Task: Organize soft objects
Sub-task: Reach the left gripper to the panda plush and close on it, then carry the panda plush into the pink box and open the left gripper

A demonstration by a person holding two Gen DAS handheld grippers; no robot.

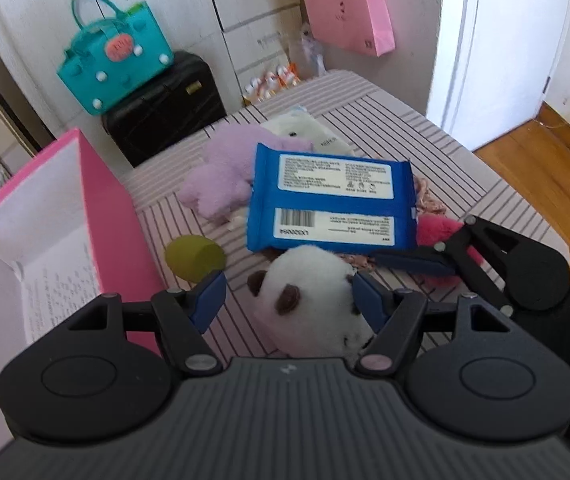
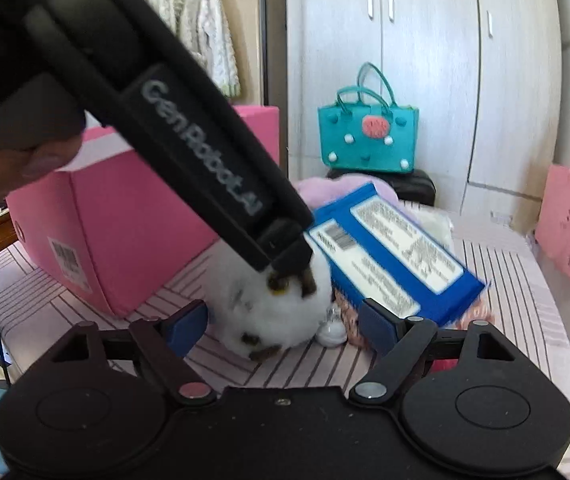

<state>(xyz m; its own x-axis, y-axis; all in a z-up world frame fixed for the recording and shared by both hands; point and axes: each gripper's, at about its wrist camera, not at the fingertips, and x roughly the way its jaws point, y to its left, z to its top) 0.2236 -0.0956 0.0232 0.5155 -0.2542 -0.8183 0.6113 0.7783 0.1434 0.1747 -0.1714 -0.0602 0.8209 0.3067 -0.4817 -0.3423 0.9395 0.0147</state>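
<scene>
A white panda plush (image 1: 309, 300) lies on the striped table between the open fingers of my left gripper (image 1: 287, 300); it also shows in the right wrist view (image 2: 273, 312). A blue wipes pack (image 1: 333, 200) rests just beyond it, over a purple plush (image 1: 225, 168), a white plush (image 1: 297, 126) and a pink furry item (image 1: 441, 232). An olive sponge (image 1: 193, 256) lies left of the panda. An open pink box (image 1: 45, 216) stands at left. My right gripper (image 2: 283, 326) is open, close to the panda, with the left gripper's body (image 2: 189, 140) crossing above.
A teal felt bag (image 1: 117, 64) sits on a black case (image 1: 169, 108) behind the table. A pink paper bag (image 1: 349, 8) hangs on the wall. The table's right edge (image 1: 497, 168) drops to a wooden floor. A small clear bottle (image 2: 331, 330) lies by the panda.
</scene>
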